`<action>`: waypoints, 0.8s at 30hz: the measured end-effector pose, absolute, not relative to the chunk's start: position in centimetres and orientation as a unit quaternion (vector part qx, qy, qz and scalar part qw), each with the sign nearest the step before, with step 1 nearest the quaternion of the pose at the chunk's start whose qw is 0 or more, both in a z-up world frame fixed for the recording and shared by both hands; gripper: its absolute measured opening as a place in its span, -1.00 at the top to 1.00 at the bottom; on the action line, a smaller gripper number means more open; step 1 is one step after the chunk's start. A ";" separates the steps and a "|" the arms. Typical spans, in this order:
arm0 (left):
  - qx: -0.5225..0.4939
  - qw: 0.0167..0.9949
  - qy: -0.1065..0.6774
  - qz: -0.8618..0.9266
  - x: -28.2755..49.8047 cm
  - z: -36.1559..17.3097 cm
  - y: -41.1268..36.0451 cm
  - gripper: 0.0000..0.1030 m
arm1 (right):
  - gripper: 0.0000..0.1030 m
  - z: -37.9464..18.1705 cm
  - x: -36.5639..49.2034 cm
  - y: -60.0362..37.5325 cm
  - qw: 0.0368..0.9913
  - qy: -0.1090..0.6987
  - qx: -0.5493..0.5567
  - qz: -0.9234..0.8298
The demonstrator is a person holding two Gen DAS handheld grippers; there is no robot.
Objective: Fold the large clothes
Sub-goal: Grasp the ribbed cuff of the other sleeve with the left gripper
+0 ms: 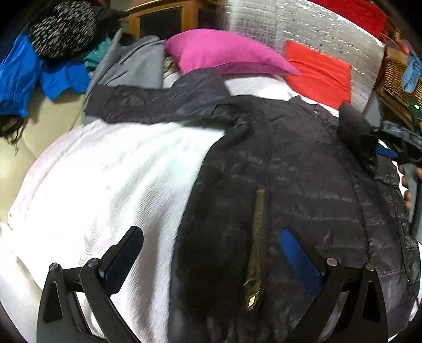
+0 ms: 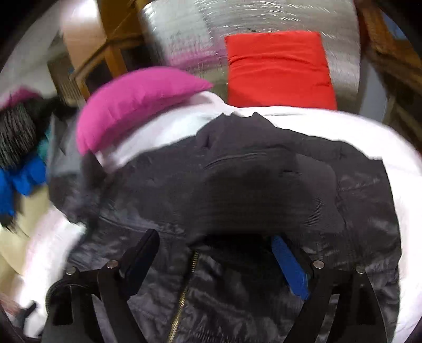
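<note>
A black quilted puffer jacket (image 1: 303, 168) lies spread on a white bedcover (image 1: 110, 179), one sleeve (image 1: 147, 103) stretched out to the left. Its brass zipper (image 1: 257, 237) runs down the front. My left gripper (image 1: 211, 250) is open above the jacket's lower left edge, holding nothing. In the right wrist view the jacket (image 2: 250, 190) fills the middle, with its zipper (image 2: 184, 290) below. My right gripper (image 2: 216, 256) is open just above the jacket near the zipper, holding nothing. The right gripper also shows in the left wrist view (image 1: 395, 150), at the jacket's right edge beside a raised fold.
A magenta pillow (image 1: 226, 50) and a red cushion (image 1: 319, 71) lie at the head of the bed against a silver quilted panel (image 1: 316, 23). Blue, grey and patterned clothes (image 1: 52, 58) pile at the left. A wicker basket (image 1: 395, 76) stands at the right.
</note>
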State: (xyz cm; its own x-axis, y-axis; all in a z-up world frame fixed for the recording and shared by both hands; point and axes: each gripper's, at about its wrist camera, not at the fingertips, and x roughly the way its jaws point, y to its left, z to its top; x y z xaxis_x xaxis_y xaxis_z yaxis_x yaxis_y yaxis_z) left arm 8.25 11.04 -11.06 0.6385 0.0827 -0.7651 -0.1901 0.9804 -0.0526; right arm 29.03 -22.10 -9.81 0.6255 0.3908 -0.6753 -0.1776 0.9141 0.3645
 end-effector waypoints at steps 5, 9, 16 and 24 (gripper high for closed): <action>0.007 0.920 0.390 0.030 11.6 -7.7 5.9 -1.00 | -0.84 -10.1 26.6 -30.8 0.874 0.351 0.306 0.139; 0.094 0.924 0.369 -0.025 16.0 -4.5 -1.4 -1.00 | -0.86 -12.9 27.5 -36.4 0.838 0.343 0.404 0.130; 0.205 0.897 0.384 -0.070 23.2 -6.0 -11.8 -1.00 | -0.85 -17.5 28.6 -39.0 0.798 0.330 0.479 0.155; 0.325 0.850 0.410 -0.058 28.0 -12.0 -18.6 -1.00 | -0.85 -19.2 27.3 -40.4 0.779 0.283 0.521 0.203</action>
State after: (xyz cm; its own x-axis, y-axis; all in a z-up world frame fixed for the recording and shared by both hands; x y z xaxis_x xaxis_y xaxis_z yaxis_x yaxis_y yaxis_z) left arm 28.01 -18.56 -11.96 0.6575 0.1672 -0.7347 0.3661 0.7814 0.5054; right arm 27.32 -40.39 -19.20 0.7568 0.6120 -0.2296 -0.0207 0.3736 0.9274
